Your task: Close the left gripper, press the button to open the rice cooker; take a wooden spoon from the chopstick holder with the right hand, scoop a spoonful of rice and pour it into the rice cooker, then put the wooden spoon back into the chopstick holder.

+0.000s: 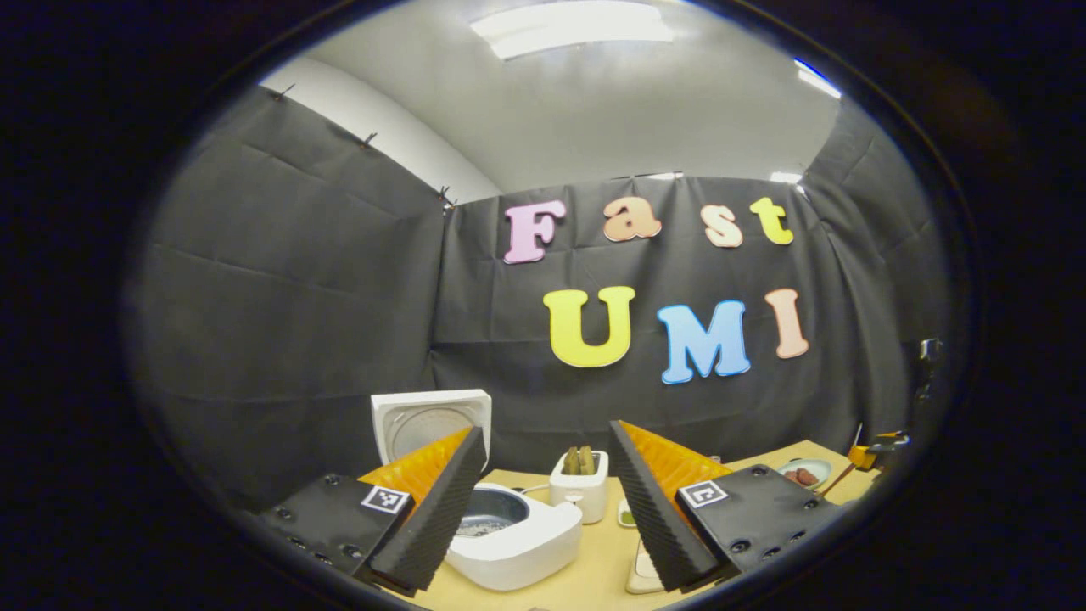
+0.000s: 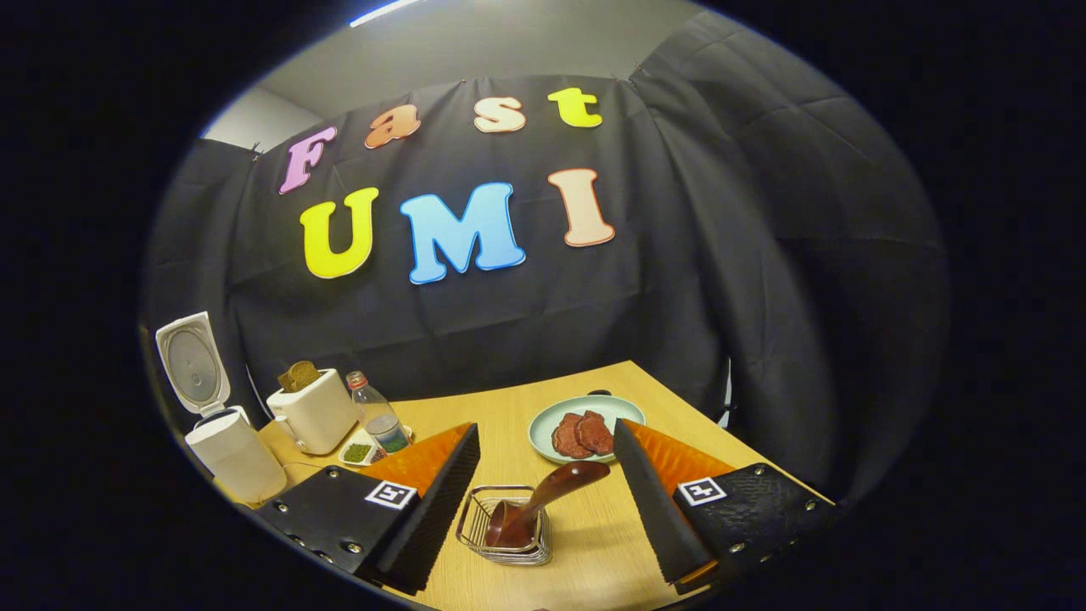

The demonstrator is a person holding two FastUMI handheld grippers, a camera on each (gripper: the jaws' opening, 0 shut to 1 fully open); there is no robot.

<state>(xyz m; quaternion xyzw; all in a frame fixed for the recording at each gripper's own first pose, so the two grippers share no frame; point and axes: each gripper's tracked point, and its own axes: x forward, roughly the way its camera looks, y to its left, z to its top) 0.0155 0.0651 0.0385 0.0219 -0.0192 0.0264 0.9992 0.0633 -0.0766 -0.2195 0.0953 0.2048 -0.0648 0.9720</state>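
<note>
- In the right gripper view, the right gripper (image 2: pixel 543 501) is hanging above the wooden table (image 2: pixel 594 543) with its two fingers spread wide apart, and they are pinching nothing
- Just ahead of it, between the two fingers, the wire chopstick holder (image 2: pixel 506 526) is standing on the table, and the wooden spoon (image 2: pixel 543 501) is resting inside it, its handle leaning up and to the right; the fingers are not touching the spoon
- A little farther, a pale plate (image 2: pixel 543 428) is carrying two dark red pieces of meat (image 2: pixel 582 434)
- To the left in this view, a small dish with green bits (image 2: pixel 360 452), a clear bottle (image 2: pixel 378 417) and a white toaster (image 2: pixel 314 411) with bread in its slot are standing near each other; farther left, the white rice cooker (image 2: pixel 233 454) is sitting with its lid (image 2: pixel 193 363) raised upright
- In the left gripper view, the left gripper (image 1: pixel 543 509) is also holding its fingers spread apart, gripping nothing
- The open rice cooker (image 1: pixel 517 535) is lying just past the left finger, and something pale is showing at the bottom of its dark inner pot (image 1: pixel 488 512); I cannot tell what it is
- Beyond it the toaster (image 1: pixel 579 485) is standing, and the plate (image 1: pixel 806 473) is far to the right near the table edge
</note>
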